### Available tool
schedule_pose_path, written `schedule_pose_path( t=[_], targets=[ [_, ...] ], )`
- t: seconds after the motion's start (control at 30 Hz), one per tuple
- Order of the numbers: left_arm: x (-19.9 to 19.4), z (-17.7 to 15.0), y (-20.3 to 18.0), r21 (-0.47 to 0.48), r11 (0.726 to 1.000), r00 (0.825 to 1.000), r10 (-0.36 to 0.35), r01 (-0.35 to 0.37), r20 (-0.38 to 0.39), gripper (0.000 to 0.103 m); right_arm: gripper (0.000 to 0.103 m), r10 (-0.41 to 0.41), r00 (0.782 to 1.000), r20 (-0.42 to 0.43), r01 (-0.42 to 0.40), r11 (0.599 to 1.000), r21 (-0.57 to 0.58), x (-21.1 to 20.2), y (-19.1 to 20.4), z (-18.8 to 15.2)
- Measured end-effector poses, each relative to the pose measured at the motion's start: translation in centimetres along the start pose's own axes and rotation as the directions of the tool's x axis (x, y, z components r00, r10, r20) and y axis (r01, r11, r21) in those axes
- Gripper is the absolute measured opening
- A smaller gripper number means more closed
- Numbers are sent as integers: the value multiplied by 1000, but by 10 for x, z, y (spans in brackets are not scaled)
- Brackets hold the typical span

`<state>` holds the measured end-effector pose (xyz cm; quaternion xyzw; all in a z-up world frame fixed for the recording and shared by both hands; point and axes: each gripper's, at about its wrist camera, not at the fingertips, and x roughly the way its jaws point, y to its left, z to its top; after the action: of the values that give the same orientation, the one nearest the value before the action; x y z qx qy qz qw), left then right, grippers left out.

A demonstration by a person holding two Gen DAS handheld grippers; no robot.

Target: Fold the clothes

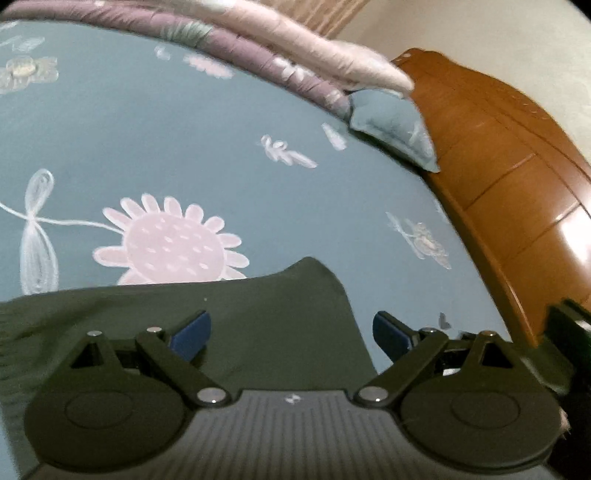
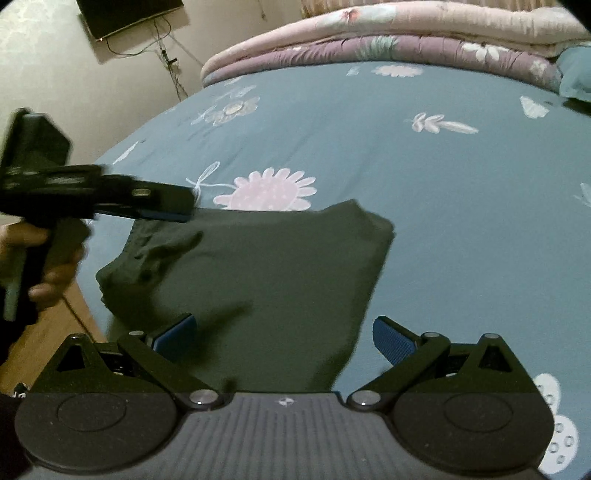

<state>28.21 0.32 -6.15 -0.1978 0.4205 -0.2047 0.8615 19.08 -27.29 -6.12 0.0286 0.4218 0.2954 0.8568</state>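
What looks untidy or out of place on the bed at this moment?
Only the dark green garment: its left edge is bunched and wrinkled below the left gripper, while the rest lies flat on the blue floral sheet. Nothing looks spilled or damaged.

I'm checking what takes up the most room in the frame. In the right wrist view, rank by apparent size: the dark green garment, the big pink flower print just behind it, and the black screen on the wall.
1. Dark green garment, clearly largest.
2. Pink flower print and black screen: look alike in size; the screen is farther off and cut by the frame, so unranked.

Dark green garment (image 2: 258,288), teal floral bedsheet (image 2: 443,206)
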Motion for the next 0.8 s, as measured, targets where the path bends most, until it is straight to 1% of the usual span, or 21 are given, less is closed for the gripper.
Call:
schedule_pose_path(
  t=[0.1, 0.17, 0.2, 0.27, 0.37, 0.53, 0.7, 0.8],
  targets=[
    [21, -4, 2, -19, 999, 999, 28, -28, -34, 94, 103, -2, 1000, 11, 2, 1000, -4, -11, -7, -5],
    [35, -6, 3, -31, 998, 997, 46, -48, -57, 100, 103, -10, 1000, 12, 10, 1000, 3, -16, -13, -10],
    [37, -6, 2, -35, 998, 996, 54, -57, -64, 100, 103, -13, 1000, 13, 13, 1000, 8, -18, -17, -12],
    [32, -2, -3, -31, 997, 996, 66, -68, -64, 99, 103, -18, 1000, 14, 18, 999, 29, -21, -26, -14],
    [17, -2, -12, -28, 997, 997, 70, -71, -39, 99, 103, -18, 1000, 24, 17, 999, 44, -23, -33, -14],
    [9, -18, -4, -86, 993, 995, 78, -83, -53, 100, 103, -6, 999, 40, 5, 1000, 27, -23, -33, -8],
    [8, -29, 4, -134, 987, 995, 82, -90, -61, 99, 103, 2, 1000, 26, -2, 1000, 15, -15, -29, -1],
    [-11, -20, -1, -108, 992, 998, 60, -61, -6, 99, 103, 2, 1000, 29, -2, 1000, 6, -13, -26, 4]
  ],
)
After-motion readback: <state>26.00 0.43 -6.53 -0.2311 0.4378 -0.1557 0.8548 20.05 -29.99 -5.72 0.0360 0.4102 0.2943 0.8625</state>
